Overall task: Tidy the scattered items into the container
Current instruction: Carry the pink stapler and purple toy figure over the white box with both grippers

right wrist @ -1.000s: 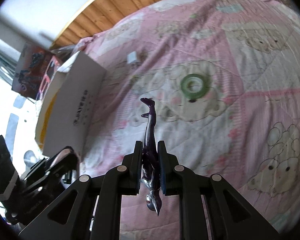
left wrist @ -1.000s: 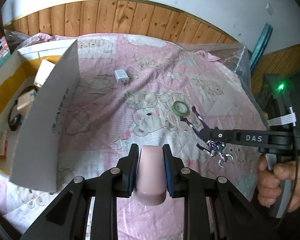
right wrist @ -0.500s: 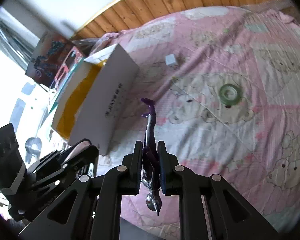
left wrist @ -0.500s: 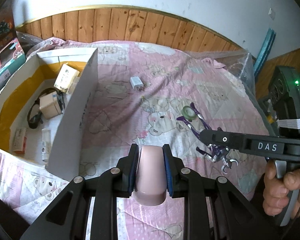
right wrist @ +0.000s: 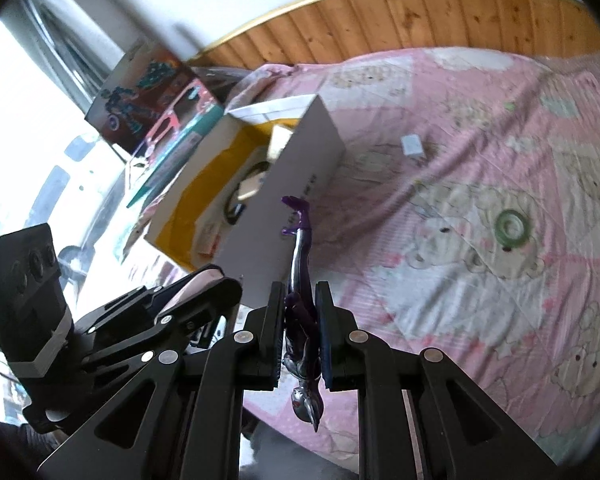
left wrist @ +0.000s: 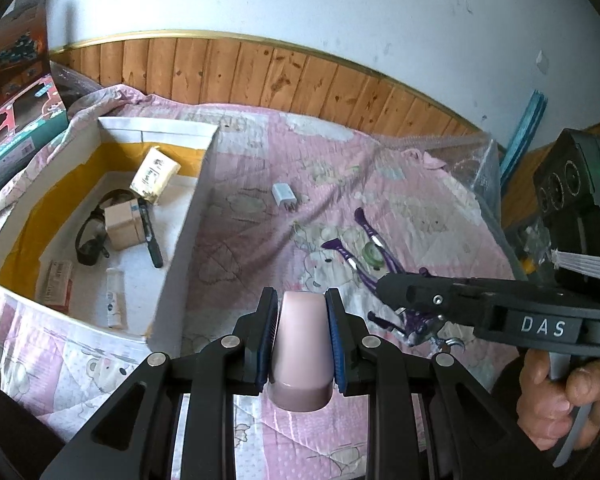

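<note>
My left gripper [left wrist: 302, 312] is shut on a pale pink case [left wrist: 302, 354], held above the bed's near edge, right of the open white box [left wrist: 188, 224]. The right gripper [right wrist: 298, 312] is shut on a purple and silver action figure [right wrist: 300, 256], head down toward the camera, legs pointing at the box [right wrist: 292, 184]. In the left wrist view that figure [left wrist: 364, 248] hangs from the right gripper [left wrist: 392, 300], held by a hand [left wrist: 556, 392]. A white charger plug [left wrist: 283, 196] and a green tape ring [right wrist: 511, 226] lie on the pink quilt.
The box holds several items: a small cardboard carton [left wrist: 123, 226], a yellowish packet [left wrist: 155, 172], a black cable, a tube. Toy boxes [right wrist: 152, 108] stand behind it at the left. Wood panelling [left wrist: 300, 80] runs along the far side; crinkled plastic [left wrist: 472, 160] lies at the right.
Both grippers have risen and pulled back from the bed with their loads still held; the box interior has come into the left wrist view, and the right gripper has swung left toward the box.
</note>
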`<state>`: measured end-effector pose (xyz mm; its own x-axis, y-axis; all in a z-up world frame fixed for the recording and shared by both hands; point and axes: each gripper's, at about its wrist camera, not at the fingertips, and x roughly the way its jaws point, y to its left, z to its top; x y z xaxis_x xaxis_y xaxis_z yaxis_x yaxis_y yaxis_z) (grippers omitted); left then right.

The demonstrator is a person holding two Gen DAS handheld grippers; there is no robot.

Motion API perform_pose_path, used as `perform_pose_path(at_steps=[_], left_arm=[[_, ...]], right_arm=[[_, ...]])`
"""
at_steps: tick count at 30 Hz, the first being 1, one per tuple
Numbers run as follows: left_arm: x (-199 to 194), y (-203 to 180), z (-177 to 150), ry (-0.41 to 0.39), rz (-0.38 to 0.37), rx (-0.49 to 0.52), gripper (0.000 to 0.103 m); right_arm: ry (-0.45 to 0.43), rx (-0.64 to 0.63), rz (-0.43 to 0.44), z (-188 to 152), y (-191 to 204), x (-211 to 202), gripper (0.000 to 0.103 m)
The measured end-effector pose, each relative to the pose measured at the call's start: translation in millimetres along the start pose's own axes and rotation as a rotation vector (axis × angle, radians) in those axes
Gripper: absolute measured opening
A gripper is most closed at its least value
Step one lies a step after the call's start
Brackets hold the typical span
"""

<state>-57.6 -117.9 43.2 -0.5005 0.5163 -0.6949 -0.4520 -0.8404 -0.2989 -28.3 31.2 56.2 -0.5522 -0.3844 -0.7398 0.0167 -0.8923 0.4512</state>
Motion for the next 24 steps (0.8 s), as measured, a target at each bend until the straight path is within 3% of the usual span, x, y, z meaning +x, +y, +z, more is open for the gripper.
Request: perform_pose_path(at_steps=[24], left_arm=[[-73, 83, 32, -0.155, 0.017, -0.155, 0.025]], right_arm=[[-0.005, -0.185, 0.048, 40, 91, 9, 0.016]])
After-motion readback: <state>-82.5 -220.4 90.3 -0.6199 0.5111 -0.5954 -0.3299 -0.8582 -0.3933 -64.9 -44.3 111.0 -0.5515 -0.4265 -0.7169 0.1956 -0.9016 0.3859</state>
